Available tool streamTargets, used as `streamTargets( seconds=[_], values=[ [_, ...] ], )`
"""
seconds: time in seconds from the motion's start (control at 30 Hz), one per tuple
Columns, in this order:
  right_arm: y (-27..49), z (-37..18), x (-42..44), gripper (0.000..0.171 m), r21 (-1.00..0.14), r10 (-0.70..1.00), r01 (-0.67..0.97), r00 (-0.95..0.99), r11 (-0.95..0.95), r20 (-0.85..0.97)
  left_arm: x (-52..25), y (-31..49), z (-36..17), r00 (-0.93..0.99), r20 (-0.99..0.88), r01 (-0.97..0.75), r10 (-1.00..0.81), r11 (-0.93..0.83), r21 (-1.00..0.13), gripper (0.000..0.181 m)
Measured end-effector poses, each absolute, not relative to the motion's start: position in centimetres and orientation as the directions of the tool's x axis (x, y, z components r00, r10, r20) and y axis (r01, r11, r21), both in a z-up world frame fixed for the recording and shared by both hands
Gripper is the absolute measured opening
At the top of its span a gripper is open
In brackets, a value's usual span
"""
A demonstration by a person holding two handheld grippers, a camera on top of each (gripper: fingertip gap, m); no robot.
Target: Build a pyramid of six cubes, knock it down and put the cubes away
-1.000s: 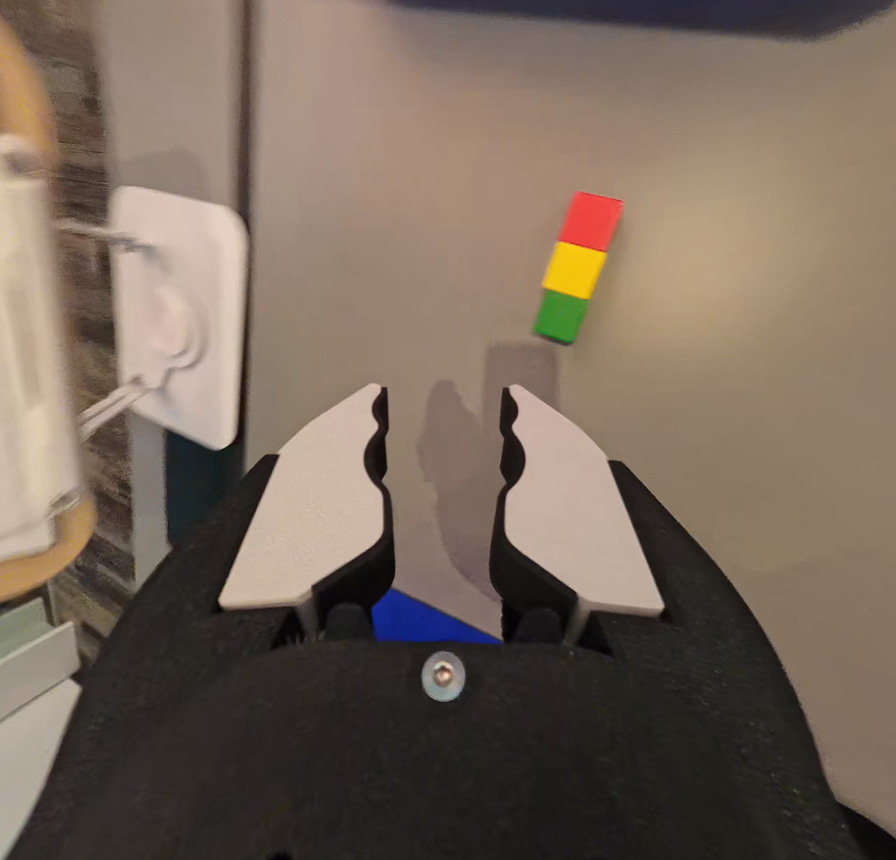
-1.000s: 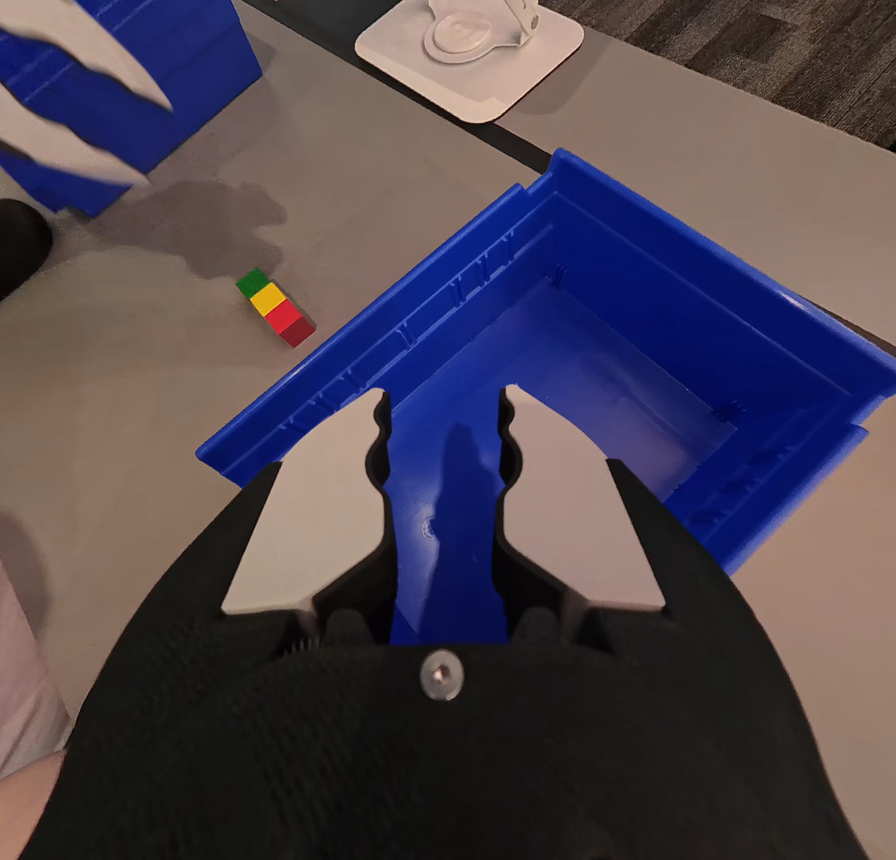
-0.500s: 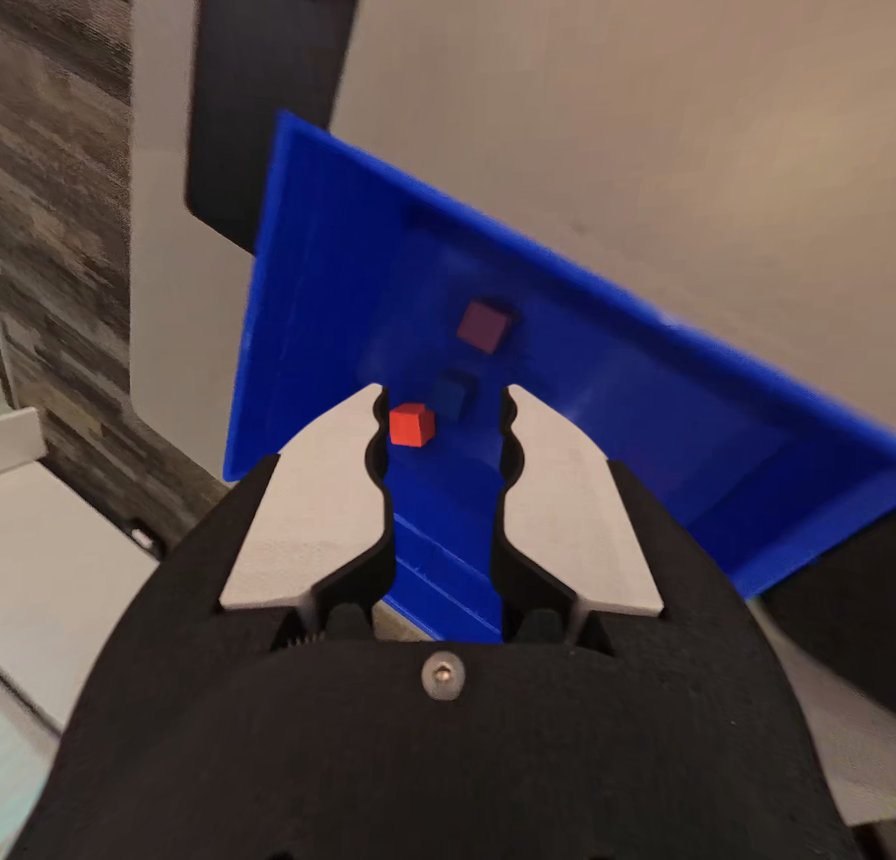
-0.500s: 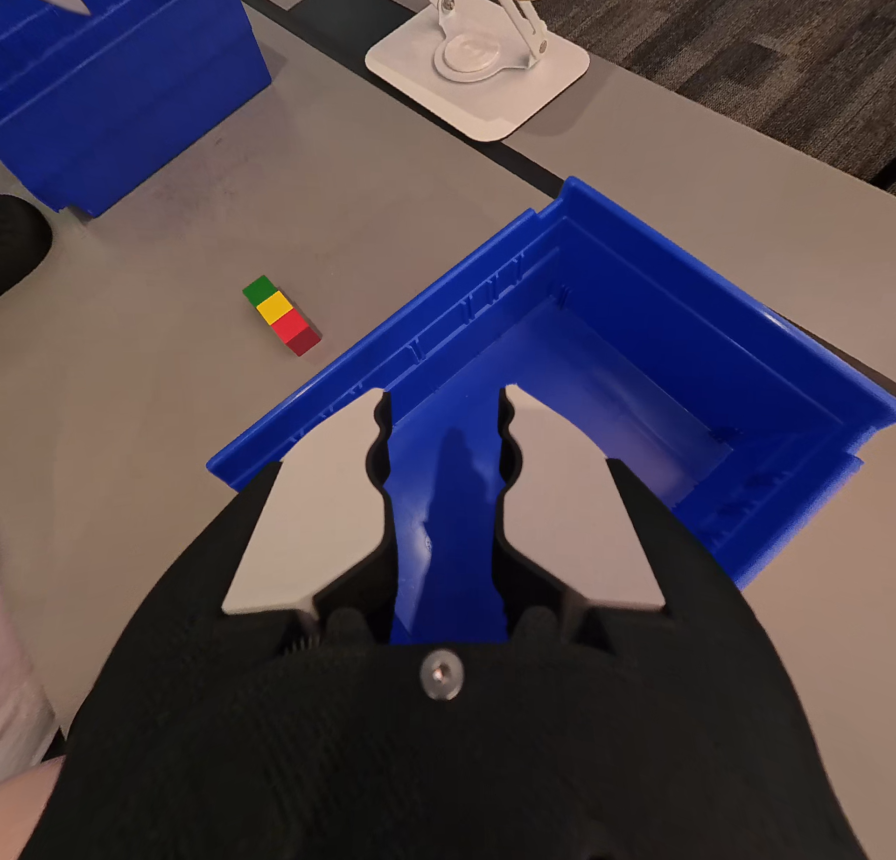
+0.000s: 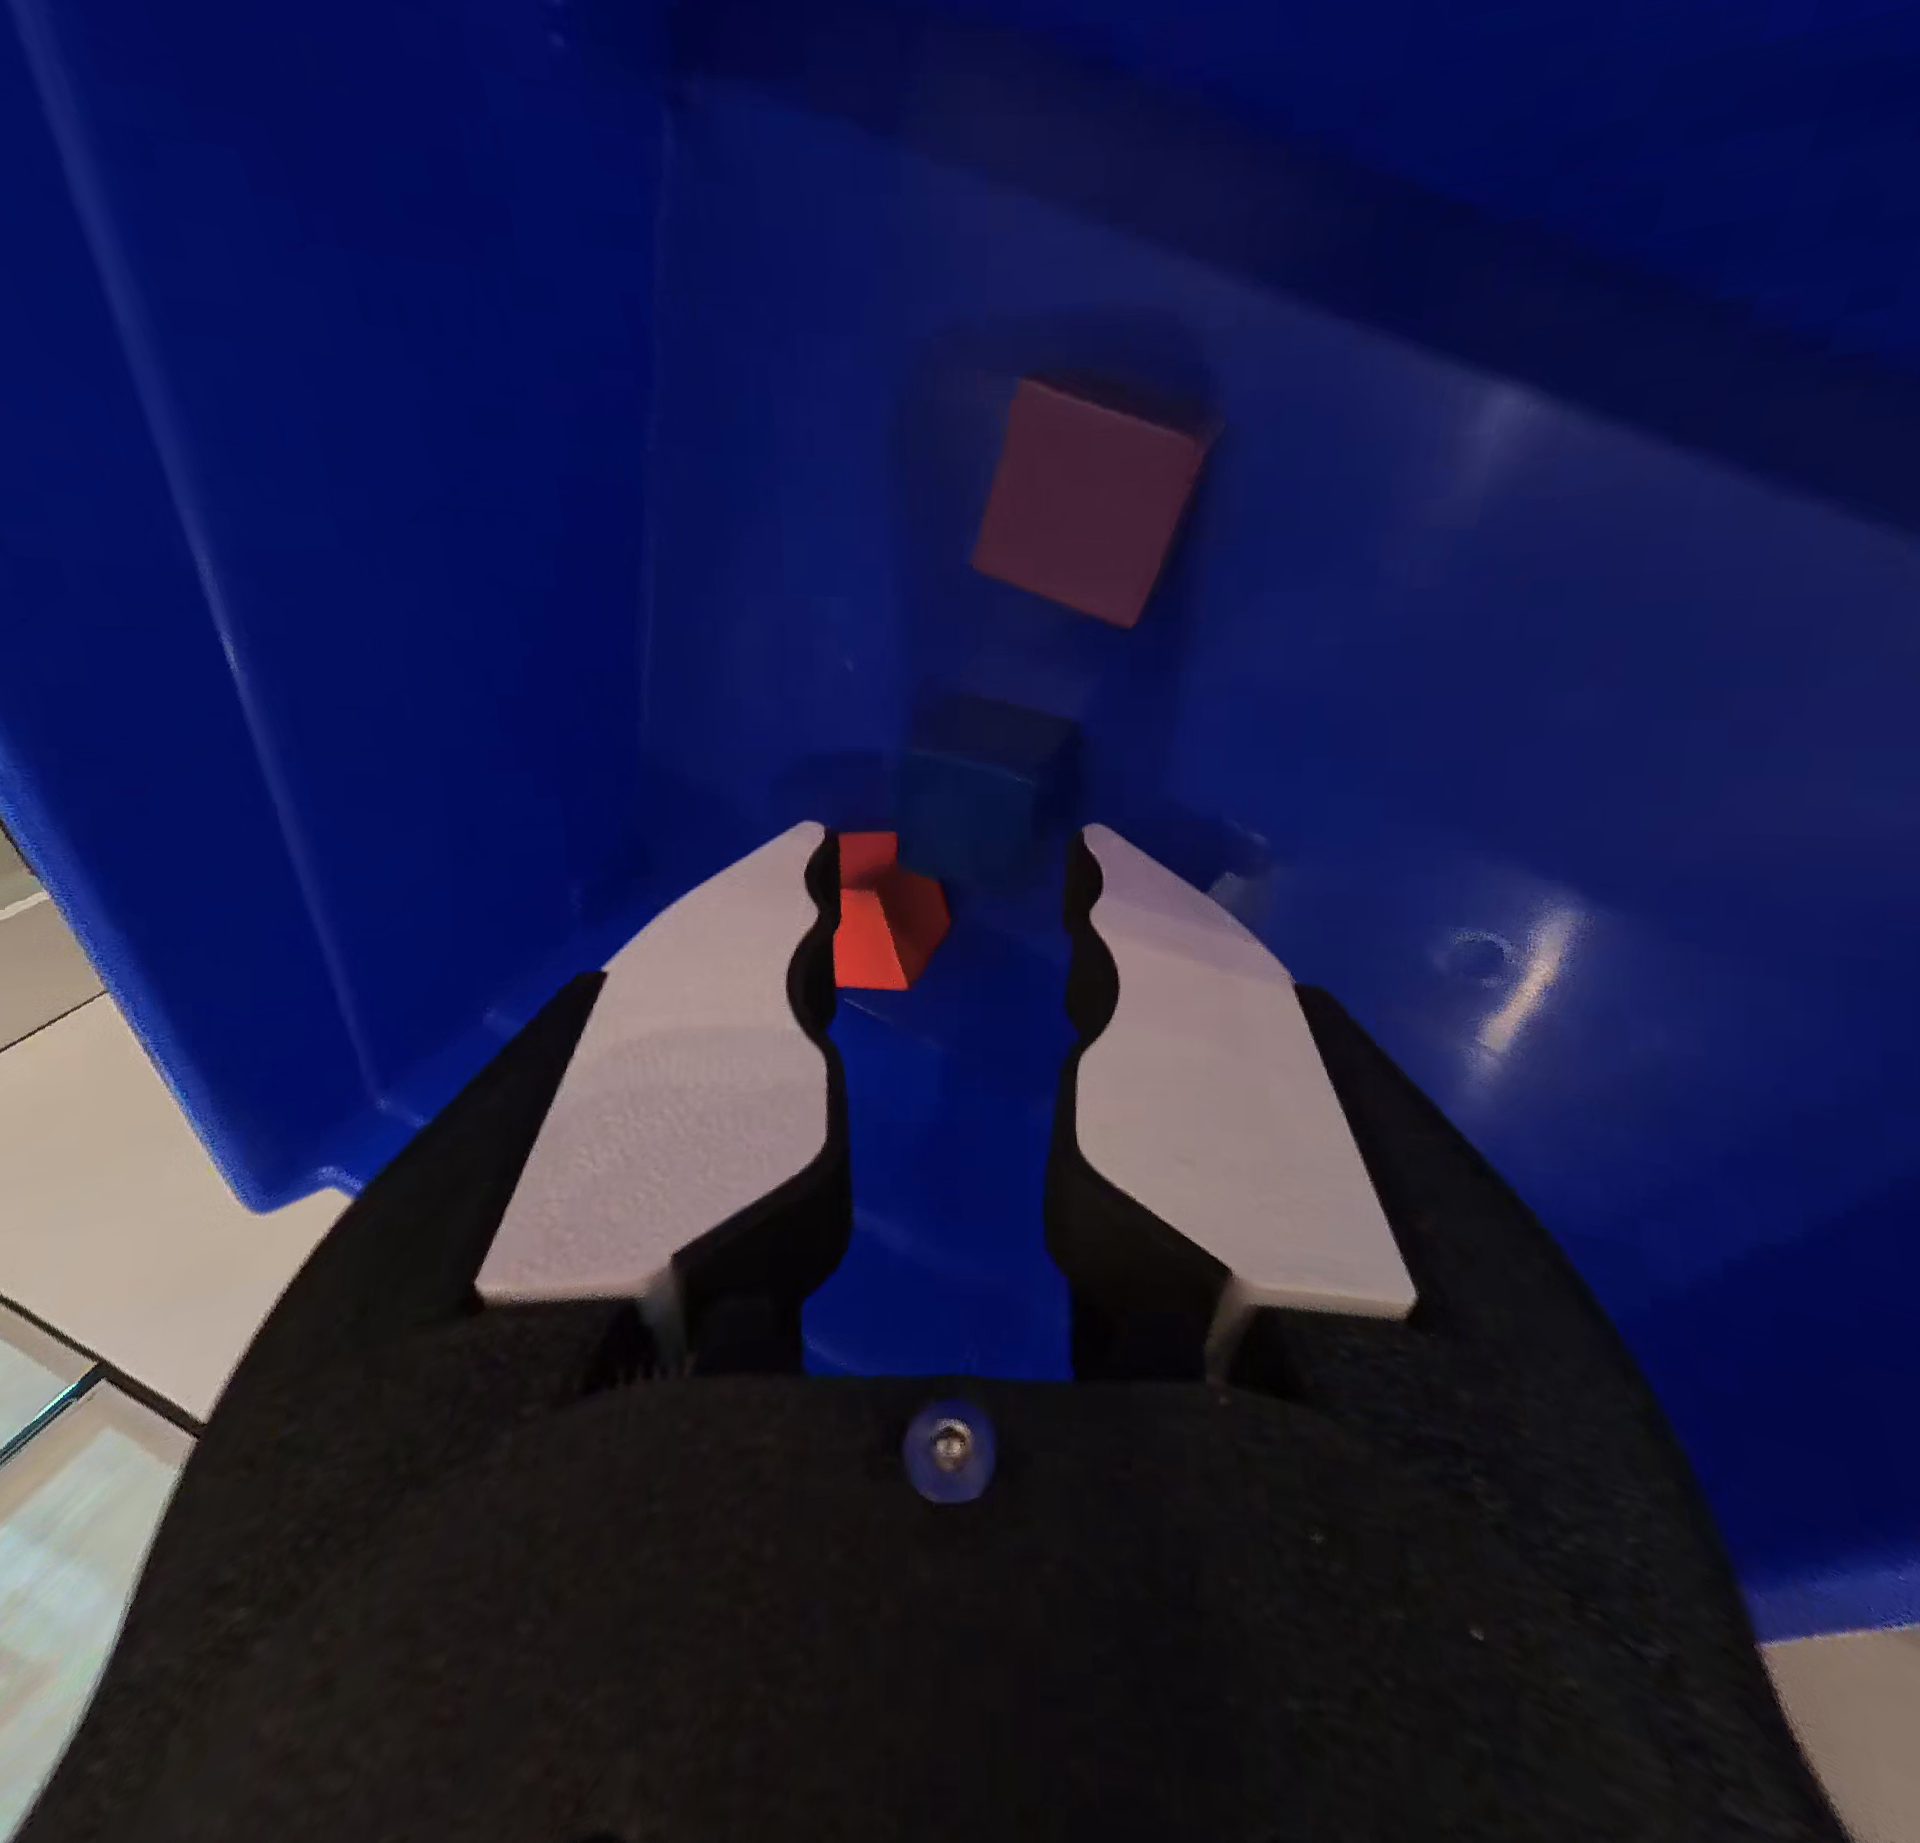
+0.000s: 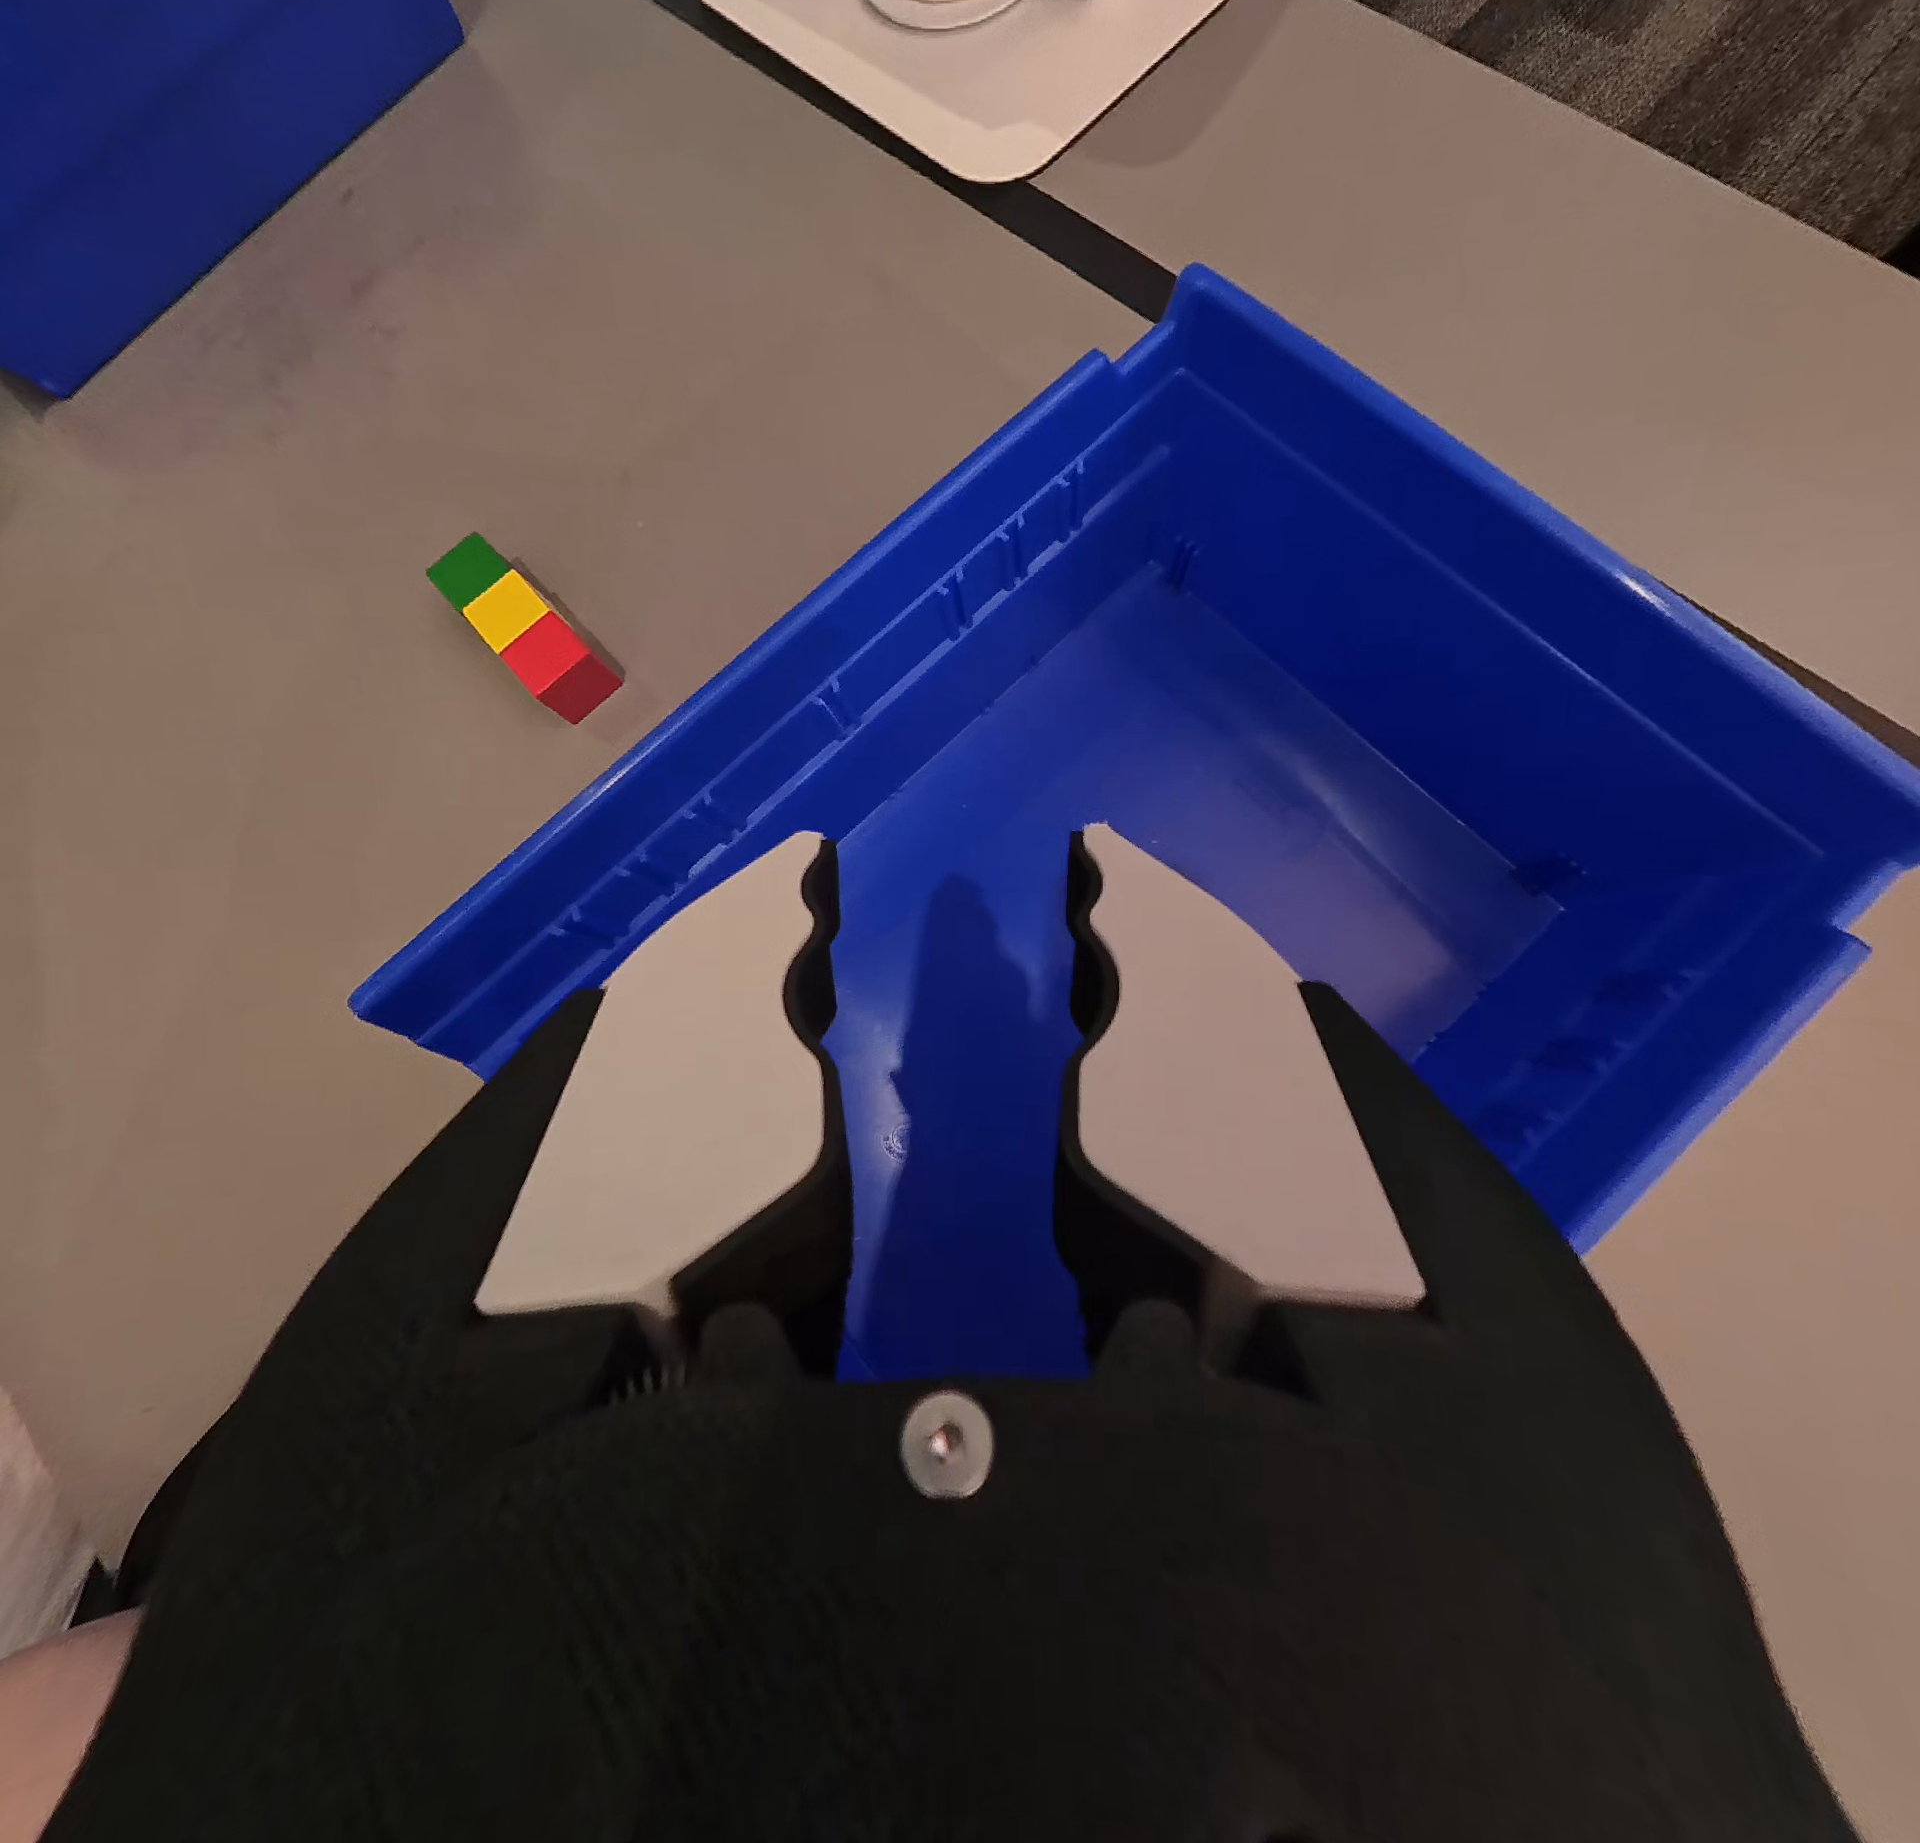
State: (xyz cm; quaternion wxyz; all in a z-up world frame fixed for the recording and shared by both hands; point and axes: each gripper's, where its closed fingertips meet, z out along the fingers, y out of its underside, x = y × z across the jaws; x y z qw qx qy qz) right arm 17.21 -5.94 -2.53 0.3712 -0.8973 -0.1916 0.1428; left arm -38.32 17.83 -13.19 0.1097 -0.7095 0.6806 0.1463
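In the left wrist view my left gripper (image 5: 945, 837) is open inside a blue bin (image 5: 416, 443). An orange-red cube (image 5: 883, 926) lies just inside its left fingertip, a dark blue cube (image 5: 977, 806) sits right beyond the tips, and a purple cube (image 5: 1086, 500) lies farther in. In the right wrist view my right gripper (image 6: 948, 843) is open and empty above a second blue bin (image 6: 1455, 567), which holds nothing that I can see. A row of green (image 6: 468, 567), yellow (image 6: 506, 609) and red (image 6: 556, 661) cubes lies touching on the grey table (image 6: 260, 910), left of that bin.
The other blue bin (image 6: 177, 110) stands at the table's far left in the right wrist view. A white stand base (image 6: 966, 37) sits at the table's far edge, by a dark seam. Carpet lies beyond. Across from one pair of fingers to the other is roughly 60 centimeters.
My left gripper swung away from the three-cube row and moved down into the blue bin, close to the cubes there. My right gripper stayed open over its bin, drifting slightly.
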Motion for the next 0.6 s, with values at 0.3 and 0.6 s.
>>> streamTargets(
  seconds=[0.3, 0.6],
  values=[
    [-5.7, -3.5, 16.6, 0.044, -0.685, 0.468, 0.287, 0.879, -0.669, -0.089, -38.0, 18.0, -14.6, 0.067, -0.271, -0.997, -0.960, -0.078, 0.030, 0.038],
    [-5.5, -3.5, 16.2, 0.043, -0.687, 0.486, 0.300, 0.870, -0.662, -0.089, -37.6, 17.7, -13.7, 0.080, -0.276, -0.997, -0.958, -0.083, -0.002, 0.029]
  ],
)
